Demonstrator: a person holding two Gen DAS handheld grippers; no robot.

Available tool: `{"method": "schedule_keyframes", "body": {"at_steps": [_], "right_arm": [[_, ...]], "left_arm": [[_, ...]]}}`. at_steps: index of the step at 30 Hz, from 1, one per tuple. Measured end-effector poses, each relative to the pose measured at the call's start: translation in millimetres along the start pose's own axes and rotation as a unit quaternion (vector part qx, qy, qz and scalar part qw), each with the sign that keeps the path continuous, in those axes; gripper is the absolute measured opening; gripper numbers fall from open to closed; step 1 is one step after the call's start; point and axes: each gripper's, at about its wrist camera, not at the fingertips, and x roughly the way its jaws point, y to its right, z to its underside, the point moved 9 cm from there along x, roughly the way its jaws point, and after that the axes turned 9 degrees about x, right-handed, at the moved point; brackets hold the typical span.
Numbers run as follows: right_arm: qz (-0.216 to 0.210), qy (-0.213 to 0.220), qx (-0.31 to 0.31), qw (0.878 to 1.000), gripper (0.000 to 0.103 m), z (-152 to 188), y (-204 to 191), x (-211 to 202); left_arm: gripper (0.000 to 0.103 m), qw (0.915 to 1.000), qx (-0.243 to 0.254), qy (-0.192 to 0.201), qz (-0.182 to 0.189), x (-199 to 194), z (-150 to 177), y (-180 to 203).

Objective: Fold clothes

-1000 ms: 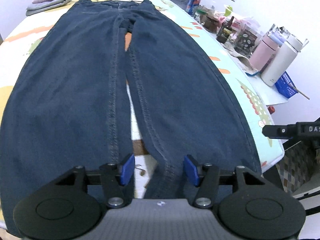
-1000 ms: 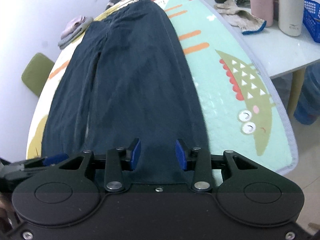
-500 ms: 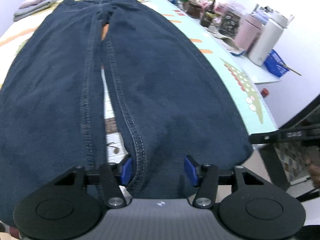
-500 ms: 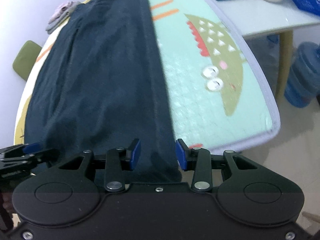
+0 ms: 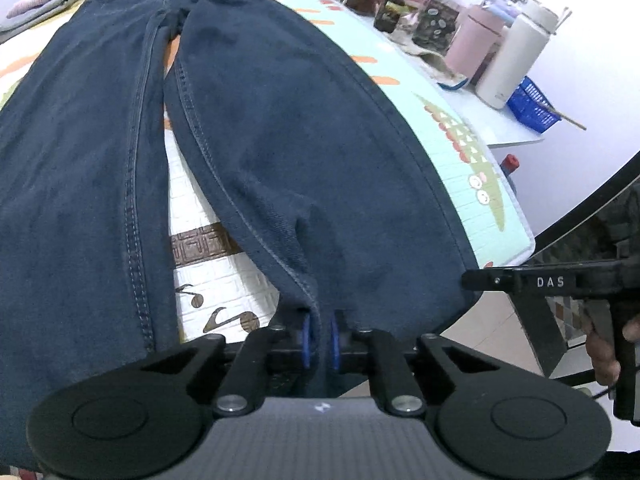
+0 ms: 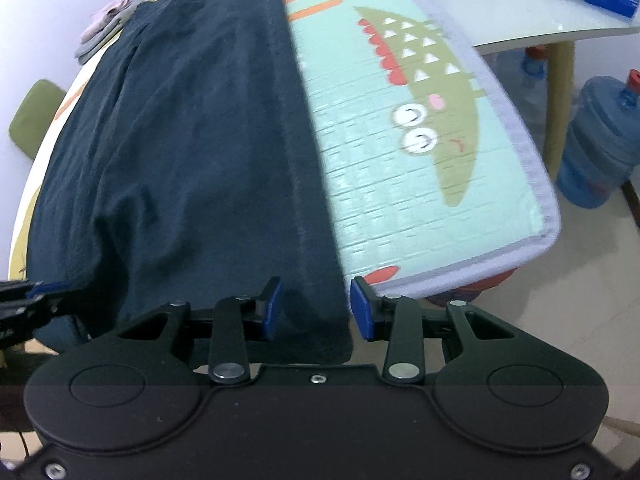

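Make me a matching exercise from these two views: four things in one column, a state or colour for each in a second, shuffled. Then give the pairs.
1. left claw
2. right claw
3. jeans
4. taller bottle

A. white
B. open around the hem corner
C. dark blue, spread flat on the mat
D. shut on the hem's inner seam

Pairs: 1-D, 2-B, 3-C, 4-A

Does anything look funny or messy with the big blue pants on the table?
A little. The jeans lie flat, but their leg ends hang off the mat's near edge. The left hand-held gripper pinches one hem, bunching it into a wrinkle. Nothing looks spilled or torn.
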Motion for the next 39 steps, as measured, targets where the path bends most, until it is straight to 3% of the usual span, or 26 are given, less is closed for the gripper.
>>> {"method": "schedule_keyframes", "body": {"at_steps": [3, 6, 14, 20, 25, 31, 34, 39], "right_arm": [[0.015, 0.006, -0.014, 1.0, 0.029, 3, -4, 3], [0.011, 0.011, -0.01, 1.0, 0.01, 3, -3, 1], [-0.022, 0.02, 0.018, 0.999, 0.004, -3, 4, -22], [-0.049, 0.055, 0.022, 0.997, 0.003, -20, 4, -62], [-0.064, 0.104, 0.022, 0.992, 0.003, -54, 4, -101], [-0.06, 0.148, 0.011, 0.987, 0.002, -100, -1, -124], [-0.054, 0.164, 0.003, 0.985, 0.002, -122, -5, -129], [-0.026, 0.156, 0.0, 0.987, 0.002, -147, -7, -103]], "left_arm": [[0.008, 0.9999, 0.002, -0.01, -0.003, 4, 0, 1], [0.006, 0.9998, 0.0, -0.019, 0.005, 5, 0, 3], [0.005, 0.9988, -0.034, 0.003, 0.035, -13, -5, 10], [0.005, 0.9952, -0.052, 0.033, 0.075, -28, -20, 22], [0.005, 0.9883, -0.079, 0.065, 0.113, -38, -44, 31], [0.005, 0.9827, -0.118, 0.098, 0.104, -41, -76, 24], [0.005, 0.9819, -0.139, 0.102, 0.078, -34, -90, 14], [0.005, 0.979, -0.176, 0.092, 0.047, -13, -107, -7]]}}
